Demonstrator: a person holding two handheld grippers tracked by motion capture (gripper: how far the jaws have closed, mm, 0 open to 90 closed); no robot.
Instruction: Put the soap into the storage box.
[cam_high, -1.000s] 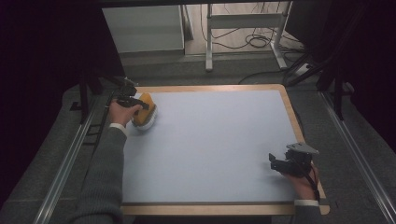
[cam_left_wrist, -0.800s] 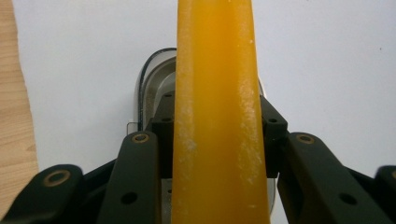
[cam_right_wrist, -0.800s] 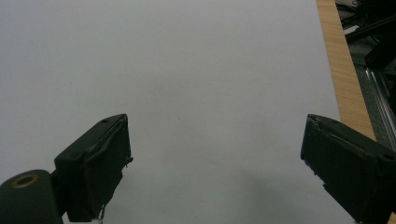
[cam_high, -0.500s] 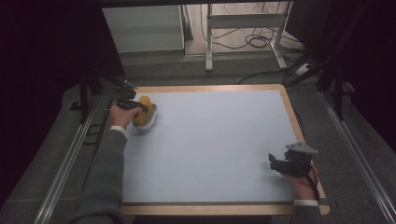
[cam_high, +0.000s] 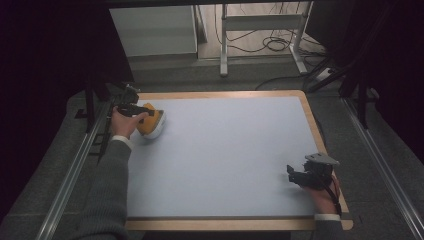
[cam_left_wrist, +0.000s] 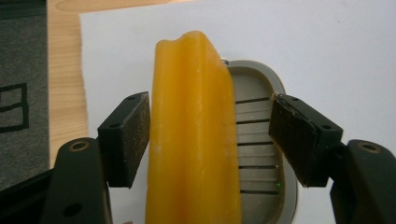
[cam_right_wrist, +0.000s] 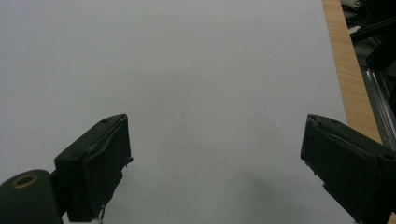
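Straddling, far left: my left gripper (cam_left_wrist: 210, 135), jaws just opened, pads clear of the yellow soap bar (cam_left_wrist: 194, 135) on its grey dish (cam_left_wrist: 261, 140). Near right: my right gripper (cam_right_wrist: 215, 163), wide open, holding nothing.

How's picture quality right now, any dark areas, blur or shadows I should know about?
High view: room edges black, pale blue table mat evenly lit. Left gripper view: the translucent orange soap bar and grey slotted soap dish look sharp, no glare. Right gripper view: the right gripper throws a soft shadow on the mat.
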